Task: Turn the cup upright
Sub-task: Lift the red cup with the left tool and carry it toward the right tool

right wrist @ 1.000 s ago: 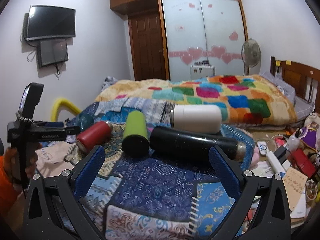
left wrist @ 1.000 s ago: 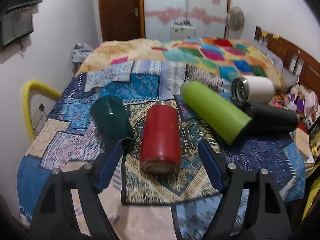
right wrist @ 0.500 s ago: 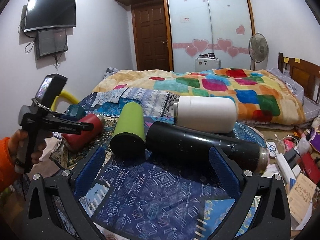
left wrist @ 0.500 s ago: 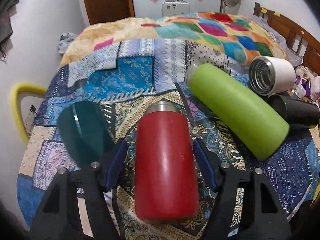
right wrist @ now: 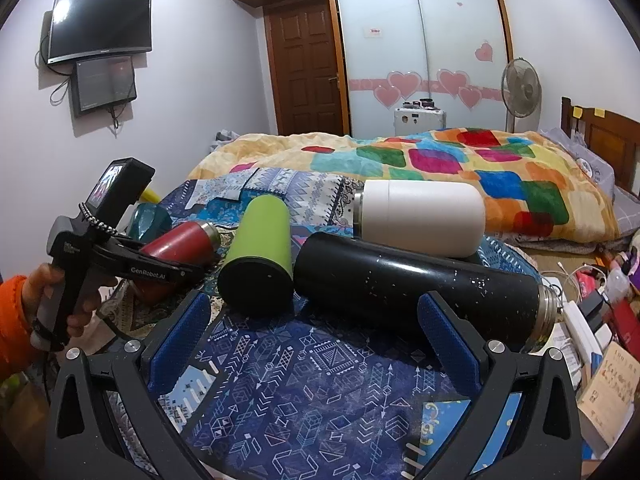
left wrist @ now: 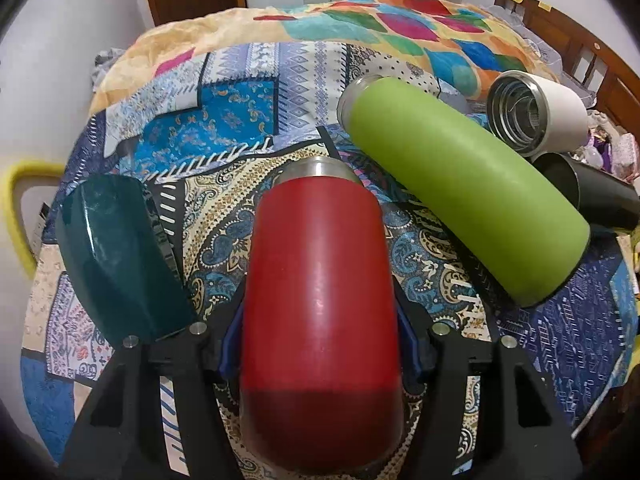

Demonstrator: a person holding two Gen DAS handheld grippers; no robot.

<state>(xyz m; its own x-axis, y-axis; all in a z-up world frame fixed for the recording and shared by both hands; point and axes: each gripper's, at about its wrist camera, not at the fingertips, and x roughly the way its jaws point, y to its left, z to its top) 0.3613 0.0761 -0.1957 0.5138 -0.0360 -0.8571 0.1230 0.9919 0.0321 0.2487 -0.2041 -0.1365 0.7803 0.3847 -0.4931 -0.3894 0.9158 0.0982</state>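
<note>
Red cup [left wrist: 320, 300]: lies on its side on the patterned bedspread [left wrist: 224, 136], steel-rimmed mouth pointing away from the left wrist camera.
Left gripper [left wrist: 320, 344]: straddles the red cup near its base; blue fingers [left wrist: 230, 340] sit against both sides of the body, pinching it.
Right gripper [right wrist: 316, 336]: jaws spread wide with nothing between them, hovering over the blue part of the spread in front of the black flask [right wrist: 420, 288].
Green flask [left wrist: 460, 192]: on its side just right of the red cup, apart from it.
Teal cup [left wrist: 116, 260]: lies left of the red cup.
White flask [right wrist: 420, 212]: on its side, resting against the black flask.
</note>
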